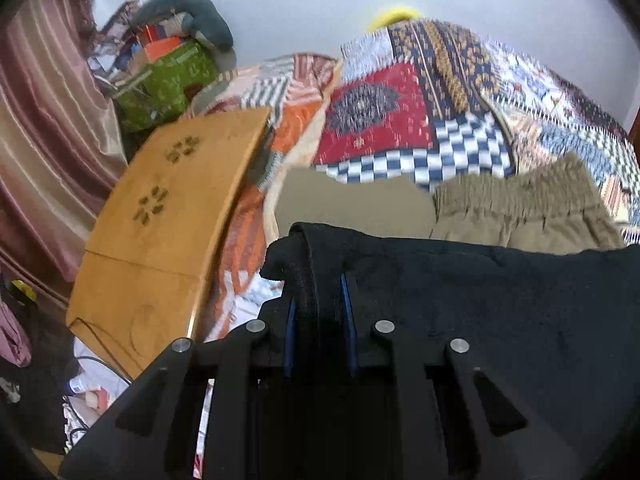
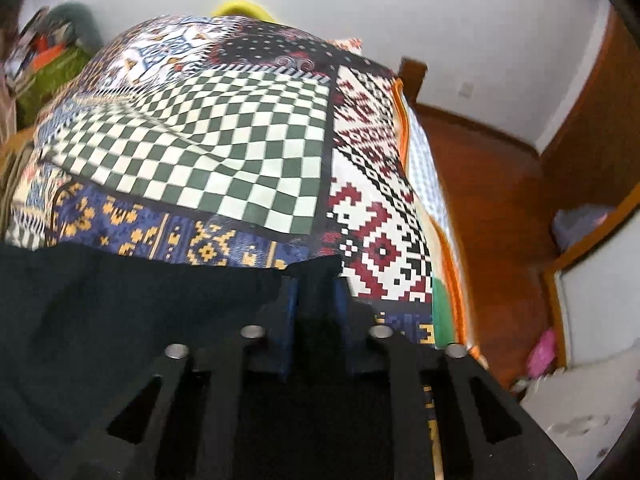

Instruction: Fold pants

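- The black pants (image 1: pixel 500 312) lie over the patchwork bedspread (image 1: pixel 380 120) on the bed, spread across the near side of both wrist views.
- The left hand-held gripper (image 1: pixel 320 292) is clenched on a folded edge of the black pants; the cloth bunches up into a dark ridge between its blue pads (image 1: pixel 347 304).
- From that grip the black fabric runs to the right, covering the lower right of the left wrist view.
- The right hand-held gripper (image 2: pixel 316 288) is clenched too, with a corner of the same black pants (image 2: pixel 120 312) pinched between its blue pads (image 2: pixel 290 304).
- In the right wrist view the fabric stretches off to the left from that corner, its far edge lying across the blue-and-yellow patterned strip of the bedspread (image 2: pixel 240 140).
- Just beyond the black pants in the left wrist view lies a khaki garment (image 1: pixel 520 208) with a gathered elastic waistband, resting on the bedspread.
- A wooden lap worktop (image 1: pixel 160 220) with flower-shaped cut-outs sits to the left of the bed, beside a striped curtain (image 1: pixel 44 120).
- A heap of bags and cloth (image 1: pixel 168 64) is piled against the pale wall at the far left.
- To the right of the bed the right wrist view shows a reddish wooden floor (image 2: pixel 492 208).
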A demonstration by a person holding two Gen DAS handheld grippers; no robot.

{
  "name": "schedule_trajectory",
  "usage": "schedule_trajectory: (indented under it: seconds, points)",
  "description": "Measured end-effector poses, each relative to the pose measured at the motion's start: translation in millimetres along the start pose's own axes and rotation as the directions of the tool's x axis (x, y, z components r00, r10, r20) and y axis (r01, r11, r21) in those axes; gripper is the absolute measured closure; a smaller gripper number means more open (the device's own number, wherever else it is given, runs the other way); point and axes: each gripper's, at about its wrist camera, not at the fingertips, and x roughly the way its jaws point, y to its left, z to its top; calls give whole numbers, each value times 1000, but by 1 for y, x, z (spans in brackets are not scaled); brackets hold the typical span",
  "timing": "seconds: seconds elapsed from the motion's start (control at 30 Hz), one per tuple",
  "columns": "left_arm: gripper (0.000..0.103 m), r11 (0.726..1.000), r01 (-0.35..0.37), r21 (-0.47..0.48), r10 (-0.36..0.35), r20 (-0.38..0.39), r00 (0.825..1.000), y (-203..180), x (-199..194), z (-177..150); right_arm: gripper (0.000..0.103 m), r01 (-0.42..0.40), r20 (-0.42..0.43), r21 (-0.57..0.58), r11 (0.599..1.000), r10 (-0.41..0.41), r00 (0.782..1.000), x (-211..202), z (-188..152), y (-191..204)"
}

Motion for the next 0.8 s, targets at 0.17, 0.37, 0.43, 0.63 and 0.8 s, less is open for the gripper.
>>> schedule_trajectory:
  seconds: [0.17,0.37,0.43,0.63,0.8]
  points:
    - [84,1000,-5,5,5,53,999,-2,-11,13,97,96,61,17,995,-96,993,-15,5,-11]
    - [84,1000,20,-15,-21,-34,999,-4,25,12,96,106,-31,124,987,-103,994,11,5,-37]
    - [84,999,36,-26,-37,-55,998,-4,33,11,95,126,-34,92,988,-123,992,8,5,-30]
    - [84,994,95,-51,-96,-31,995,4,26,10,68,19,-6,64,998,-19,1000,-27,25,-9]
    - [84,991,118,-60,-119,-14,993,8,17,8,50,-168,68,-38,985,171,983,-68,48,49]
